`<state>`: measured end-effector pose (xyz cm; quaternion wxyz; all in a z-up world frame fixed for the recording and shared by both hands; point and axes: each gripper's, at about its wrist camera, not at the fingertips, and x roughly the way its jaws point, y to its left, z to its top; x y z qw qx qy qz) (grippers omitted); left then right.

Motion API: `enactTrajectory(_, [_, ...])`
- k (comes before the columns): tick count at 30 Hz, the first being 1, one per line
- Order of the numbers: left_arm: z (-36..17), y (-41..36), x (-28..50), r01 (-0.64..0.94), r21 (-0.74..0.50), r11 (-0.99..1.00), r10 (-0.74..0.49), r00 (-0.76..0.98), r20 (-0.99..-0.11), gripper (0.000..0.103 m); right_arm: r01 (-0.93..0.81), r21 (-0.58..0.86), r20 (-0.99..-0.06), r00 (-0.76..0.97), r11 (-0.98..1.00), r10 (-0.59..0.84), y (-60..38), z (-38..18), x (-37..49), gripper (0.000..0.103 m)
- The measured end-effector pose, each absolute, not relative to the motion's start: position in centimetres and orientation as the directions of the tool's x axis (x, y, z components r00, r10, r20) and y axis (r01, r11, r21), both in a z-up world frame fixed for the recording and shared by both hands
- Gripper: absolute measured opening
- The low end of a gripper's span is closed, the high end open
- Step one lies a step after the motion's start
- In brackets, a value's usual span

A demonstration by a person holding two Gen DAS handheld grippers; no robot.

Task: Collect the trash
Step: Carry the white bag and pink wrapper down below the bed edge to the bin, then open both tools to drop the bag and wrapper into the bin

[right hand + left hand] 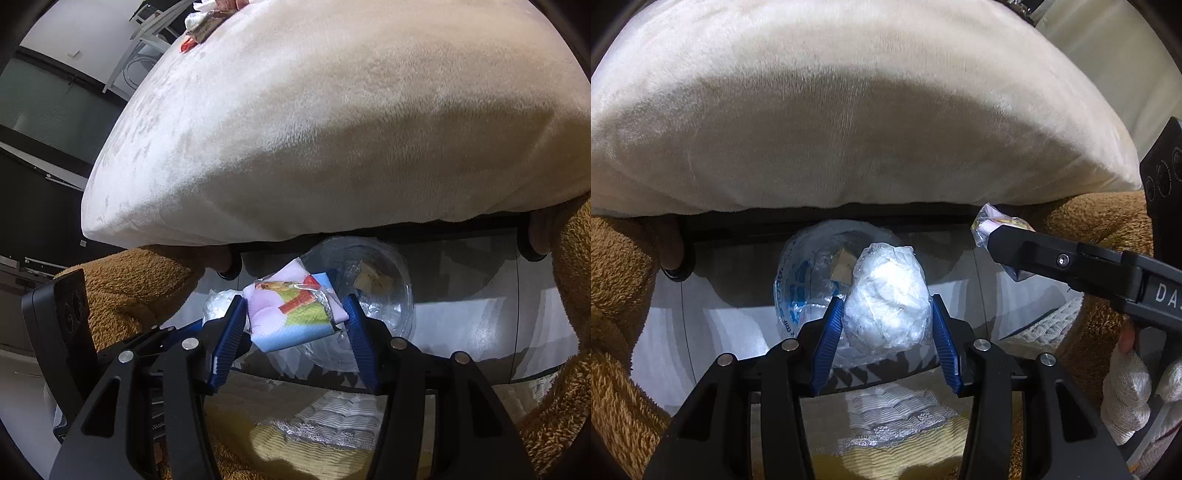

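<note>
My left gripper point(886, 317) is shut on a crumpled white plastic-wrapped wad point(888, 302), held between its blue pads above a clear plastic bag point(805, 273) lining a bin; a tan scrap lies inside the bag. My right gripper point(295, 317) is shut on a colourful snack wrapper point(291, 314), pink, blue and green, held over the same clear bag point(373, 280). The right gripper also shows in the left wrist view point(988, 236), at the right, with the wrapper point(986, 221) at its tip. The wad shows in the right wrist view point(218, 306), just left of my fingers.
A large cream cushion point(849, 110) overhangs the bin from behind. A fuzzy brown blanket or sleeves point(617, 295) flank both sides. More trash point(203, 26) lies on the cushion's far top. A yellow and white lace-edged cloth point(325, 432) lies below.
</note>
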<state>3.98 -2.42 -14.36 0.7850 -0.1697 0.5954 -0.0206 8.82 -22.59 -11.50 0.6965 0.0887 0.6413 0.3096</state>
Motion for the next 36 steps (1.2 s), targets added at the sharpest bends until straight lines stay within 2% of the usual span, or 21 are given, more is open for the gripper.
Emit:
enactTrajectory(7, [-15.4, -2.1, 4.5, -0.202, -0.306, 0.930, -0.259, 0.228, -0.939, 0.046, -0.286, 0.518, -0.849, -0.063, 0.806, 0.524, -21.7, -12.4, 8.8, 0.055])
enactTrajectory(16, [-15.2, -1.3, 4.3, -0.236, -0.289, 0.928, -0.237, 0.227, -0.945, 0.047, -0.234, 0.524, -0.848, -0.059, 0.819, 0.526, -22.9, -12.6, 9.1, 0.056])
enactTrajectory(18, [-15.3, -1.2, 4.4, -0.248, -0.294, 0.923, -0.240, 0.226, -0.944, 0.056, -0.224, 0.539, -0.839, -0.062, 0.812, 0.540, -23.2, -12.5, 9.2, 0.059])
enactTrajectory(19, [-15.2, -1.1, 4.5, -0.254, -0.301, 0.919, -0.244, 0.232, -0.941, 0.064, -0.220, 0.547, -0.834, -0.063, 0.808, 0.548, -23.2, -12.6, 9.2, 0.064])
enactTrajectory(20, [-15.0, -1.0, 4.5, -0.257, -0.307, 0.916, -0.247, 0.241, -0.939, 0.065, -0.218, 0.551, -0.831, -0.062, 0.805, 0.553, -23.3, -12.6, 9.2, 0.065])
enactTrajectory(31, [-13.4, -0.1, 4.1, -0.241, -0.357, 0.902, -0.268, 0.336, -0.903, 0.065, -0.219, 0.557, -0.827, -0.053, 0.801, 0.560, -23.8, -12.0, 9.2, 0.065])
enactTrajectory(36, [-11.6, 0.0, 3.5, -0.216, -0.362, 0.907, -0.254, 0.404, -0.879, 0.065, -0.271, 0.568, -0.809, -0.012, 0.777, 0.587, -24.1, -10.4, 8.6, 0.065])
